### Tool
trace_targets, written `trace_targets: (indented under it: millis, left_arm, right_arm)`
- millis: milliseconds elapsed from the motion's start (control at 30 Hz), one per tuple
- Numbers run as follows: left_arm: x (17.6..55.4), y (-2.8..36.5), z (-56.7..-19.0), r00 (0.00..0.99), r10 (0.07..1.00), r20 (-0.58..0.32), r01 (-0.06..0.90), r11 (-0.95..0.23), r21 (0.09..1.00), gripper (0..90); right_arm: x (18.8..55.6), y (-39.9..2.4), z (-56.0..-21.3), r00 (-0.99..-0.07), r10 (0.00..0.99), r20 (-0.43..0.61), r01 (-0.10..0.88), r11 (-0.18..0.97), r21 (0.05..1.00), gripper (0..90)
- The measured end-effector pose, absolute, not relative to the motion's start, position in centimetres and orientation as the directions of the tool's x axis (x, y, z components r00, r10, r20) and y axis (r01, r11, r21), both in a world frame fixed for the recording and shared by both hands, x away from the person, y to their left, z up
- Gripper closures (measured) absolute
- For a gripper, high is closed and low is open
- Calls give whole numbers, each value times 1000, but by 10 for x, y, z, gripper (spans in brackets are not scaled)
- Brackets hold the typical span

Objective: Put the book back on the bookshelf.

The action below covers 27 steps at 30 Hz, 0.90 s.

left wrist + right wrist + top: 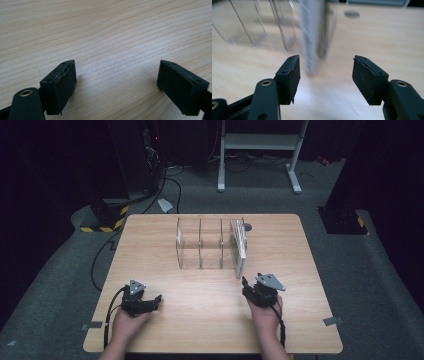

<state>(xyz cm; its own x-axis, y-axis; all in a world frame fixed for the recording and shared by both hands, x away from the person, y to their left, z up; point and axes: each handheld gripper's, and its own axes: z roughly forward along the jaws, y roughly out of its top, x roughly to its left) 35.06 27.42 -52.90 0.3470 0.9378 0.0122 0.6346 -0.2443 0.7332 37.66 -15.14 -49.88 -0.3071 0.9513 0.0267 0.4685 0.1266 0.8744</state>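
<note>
High view showed the left gripper resting wide open and empty on the table, well apart from the one clear rack. One striped book stood upright in the rack's rightmost slot, long axis running away, just ahead of the nearer right gripper, its jaws apart with nothing between them.

Bright, even light on the table from above, dark room all around it. Soft, short shadows. The left gripper view is crisp up close; the right gripper view smears the clear rack with motion blur.
</note>
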Motion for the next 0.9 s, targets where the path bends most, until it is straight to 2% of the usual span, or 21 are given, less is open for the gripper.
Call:
trace_targets:
  millis: [233,300,367,900]
  left_arm:
    - [351,274,-529,346,938,12,631,-243,737,160]
    - [351,273,-529,347,938,11,631,-243,737,158]
    - [351,273,-529,348,937,10,631,-242,737,158]
    - [351,273,-529,353,936,10,630,-245,737,155]
  right_arm:
    - [369,-210,-516,-291,955,-65,584,231,778,273]
    - [367,-228,-523,-278,958,-63,636,233,735,236]
    - [369,-237,-524,-264,964,-1,670,184,719,199]
    - [371,-242,-524,-246,969,-12,675,180,715,189]
